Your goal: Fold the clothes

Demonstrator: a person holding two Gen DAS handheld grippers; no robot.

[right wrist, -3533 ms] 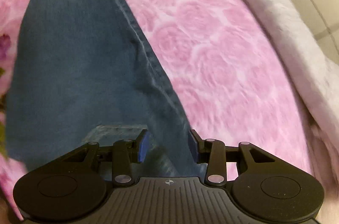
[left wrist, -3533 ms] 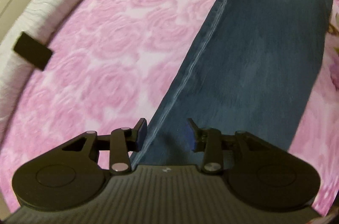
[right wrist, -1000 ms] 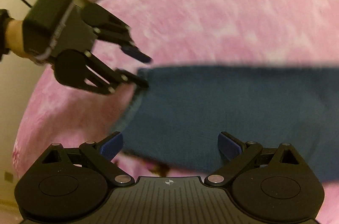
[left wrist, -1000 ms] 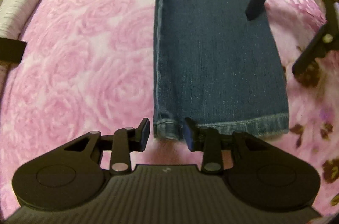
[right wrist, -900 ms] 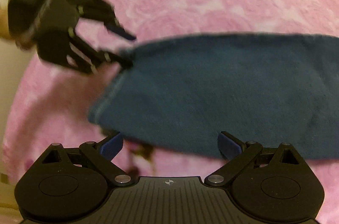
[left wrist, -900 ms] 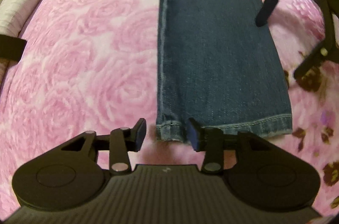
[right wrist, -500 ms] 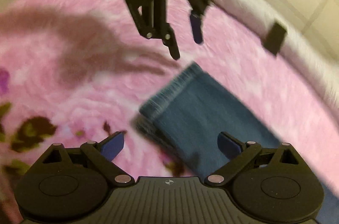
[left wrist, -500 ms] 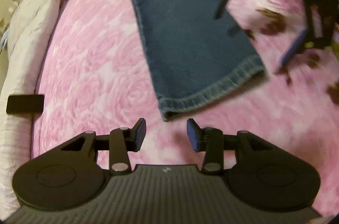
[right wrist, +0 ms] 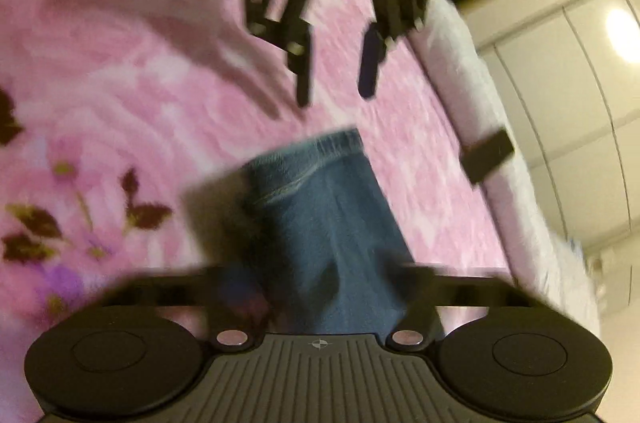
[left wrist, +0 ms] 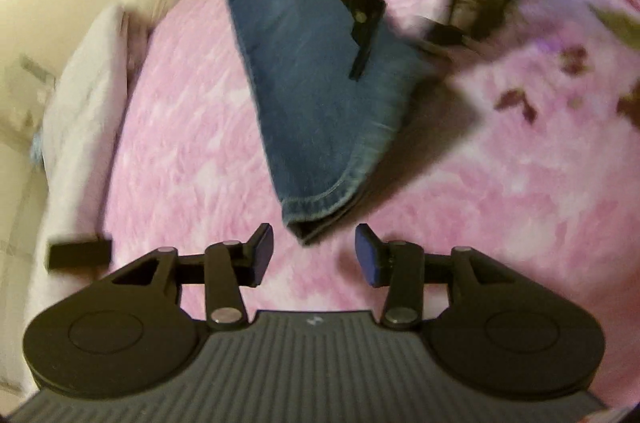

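Note:
Blue jeans lie folded lengthwise on a pink floral bedspread; the hem end points at my left gripper. The left gripper is open and empty, just short of the hem corner. The right gripper shows in the left wrist view above the far edge of the leg, blurred. In the right wrist view the jeans run between the right gripper's blurred, spread fingers. The left gripper hangs open beyond the hem.
A white quilted bed edge with a black strap runs along the left. The strap also shows in the right wrist view. Brown leaf prints mark the bedspread. Cabinet doors stand beyond the bed.
Both grippers swung from the leg's sides to the hem end. The left gripper backed off the hem and stays open. The right gripper now hovers over the leg near the hem.

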